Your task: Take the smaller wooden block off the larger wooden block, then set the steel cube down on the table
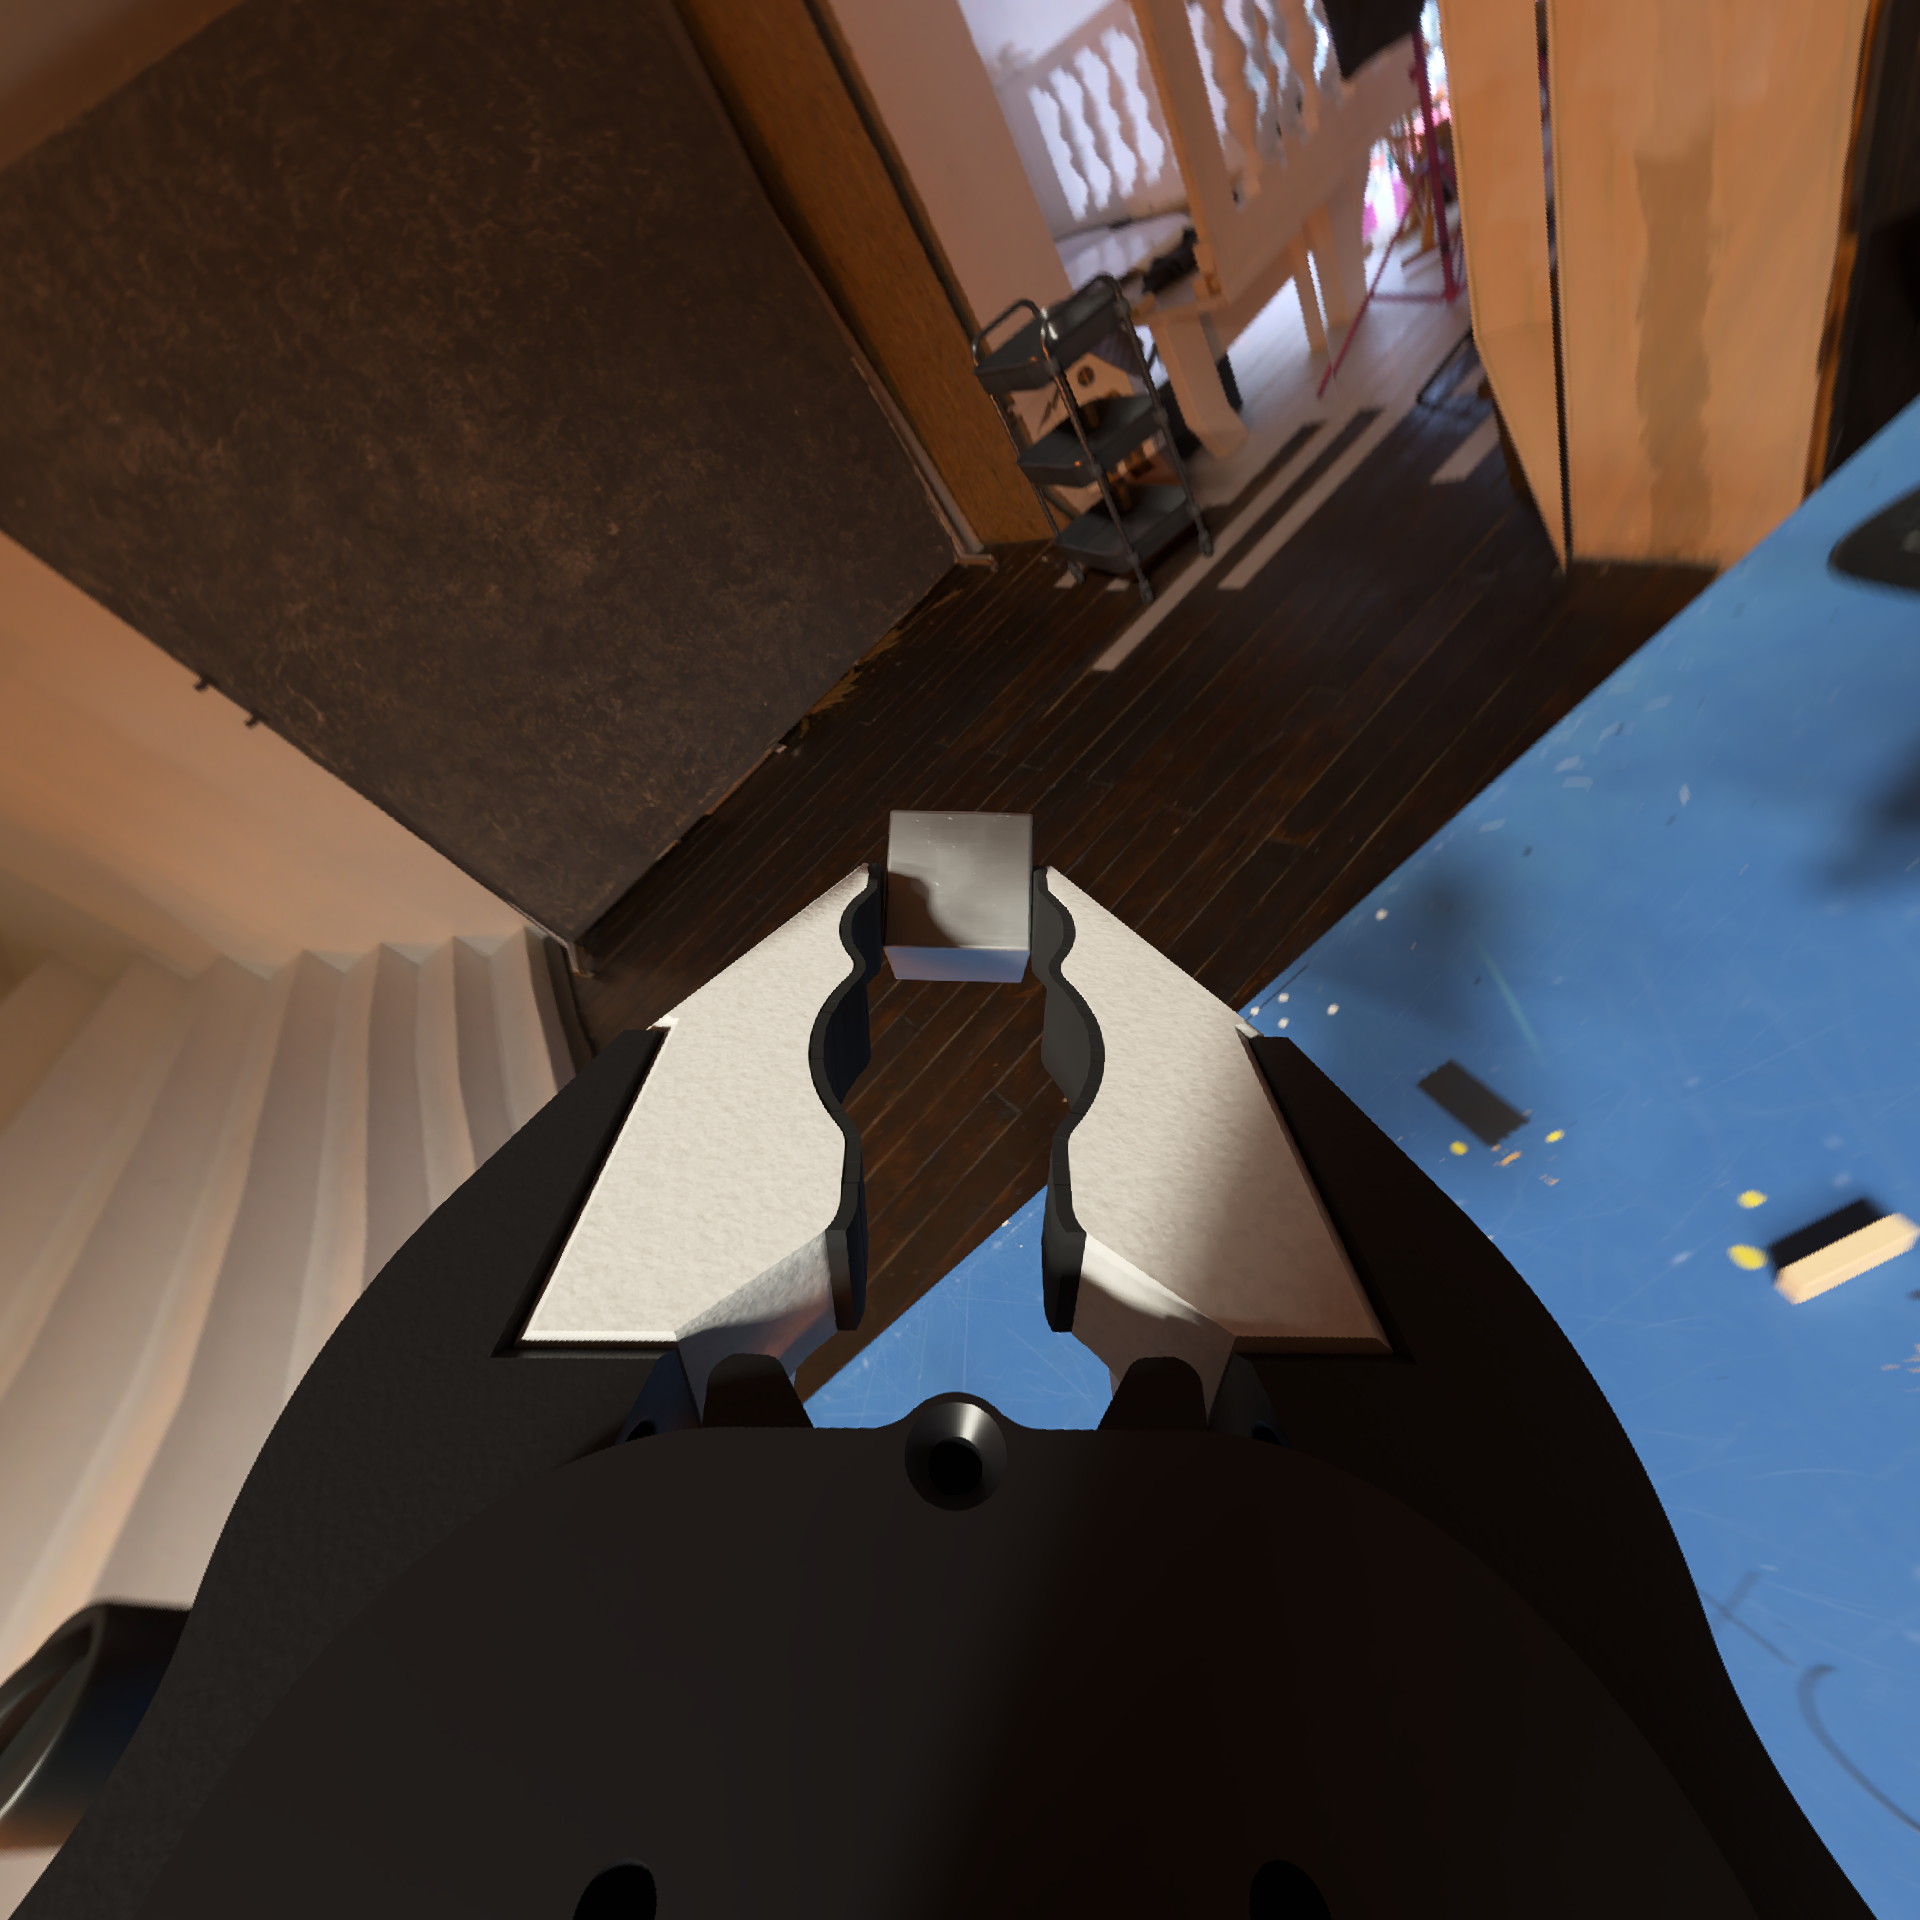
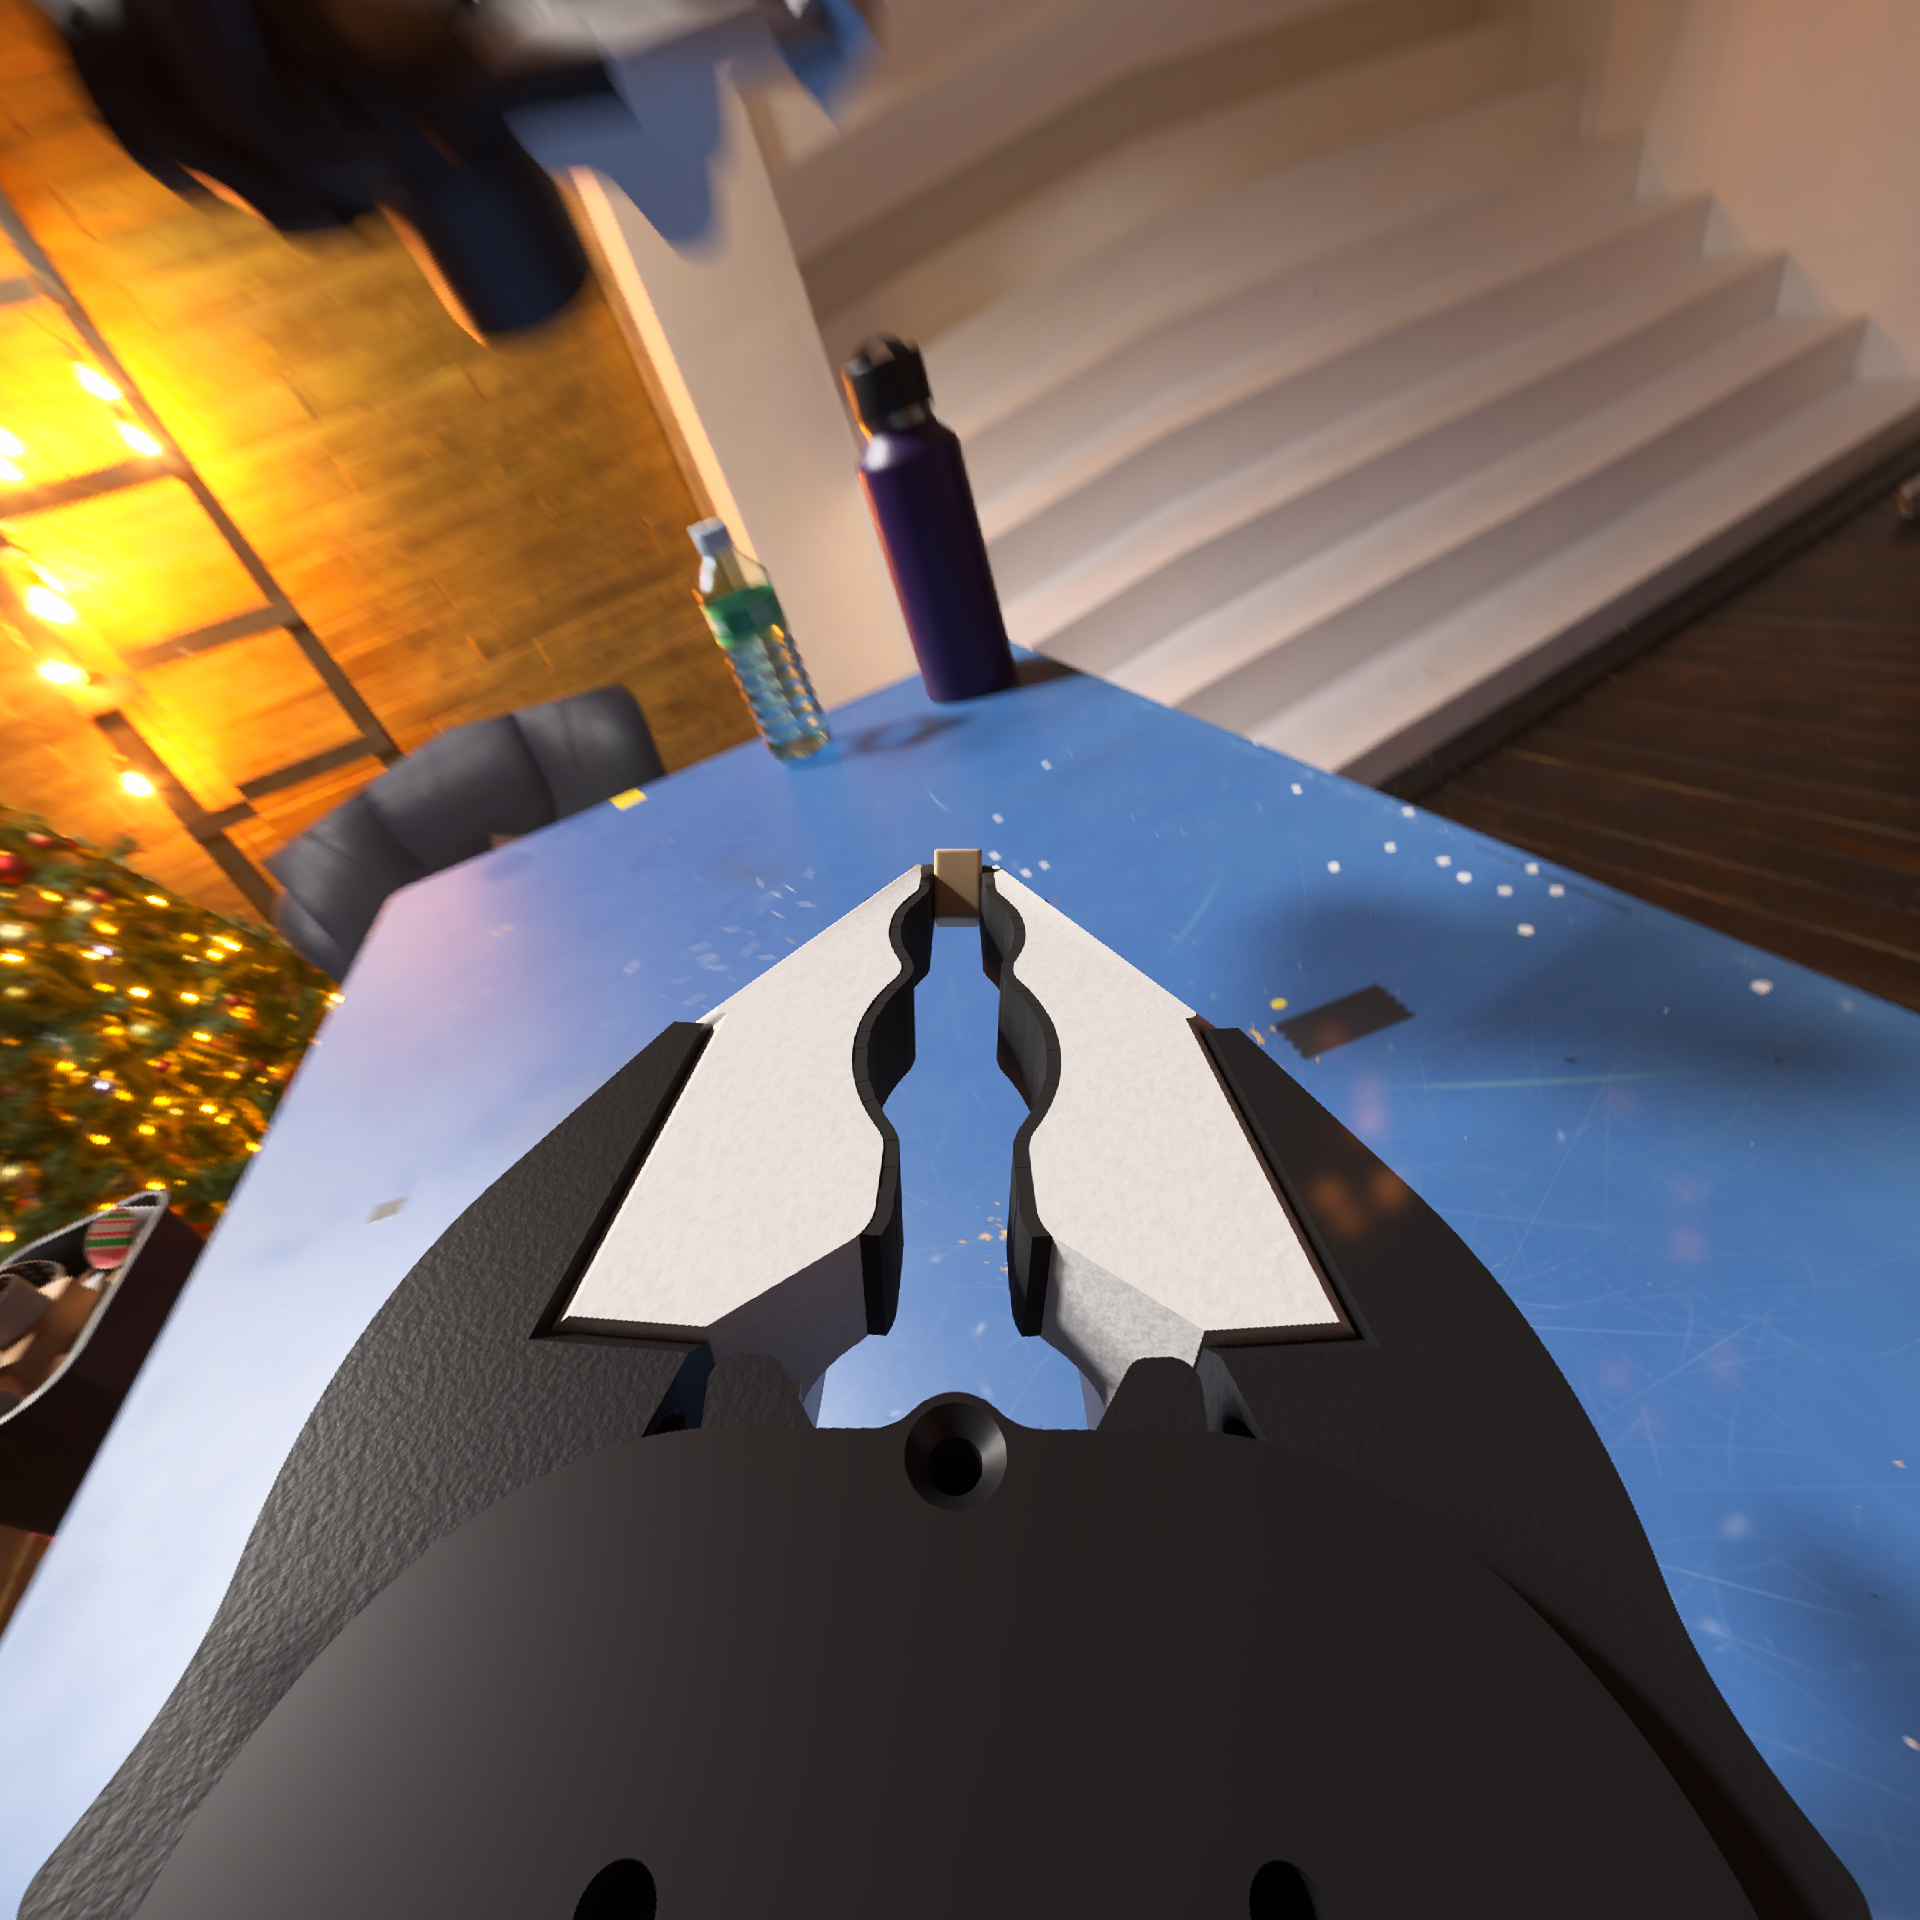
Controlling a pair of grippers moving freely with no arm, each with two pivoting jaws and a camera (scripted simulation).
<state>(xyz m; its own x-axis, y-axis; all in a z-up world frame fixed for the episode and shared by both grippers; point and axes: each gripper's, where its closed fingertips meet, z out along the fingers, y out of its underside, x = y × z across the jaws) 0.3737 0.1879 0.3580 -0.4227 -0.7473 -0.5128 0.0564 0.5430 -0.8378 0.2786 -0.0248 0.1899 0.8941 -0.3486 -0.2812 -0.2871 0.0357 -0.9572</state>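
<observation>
My left gripper (image 1: pixel 956 914) is shut on the steel cube (image 1: pixel 958 896), a grey metal block held at its fingertips in the air, past the edge of the blue table (image 1: pixel 1558 1039) and over the dark floor. The larger wooden block (image 1: pixel 1844 1262), pale and oblong, lies on the table to the right in the left wrist view. My right gripper (image 2: pixel 957 894) is shut on the smaller wooden block (image 2: pixel 957 881), a small tan piece pinched at its fingertips above the blue table (image 2: pixel 1455 1247).
A purple flask (image 2: pixel 930 530) and a clear water bottle (image 2: pixel 764 644) stand at the table's far edge. Black tape patches (image 2: pixel 1340 1018) (image 1: pixel 1470 1101) lie on the table. A dark chair (image 2: pixel 468 790) stands beside the table. A black trolley (image 1: pixel 1101 436) stands on the floor.
</observation>
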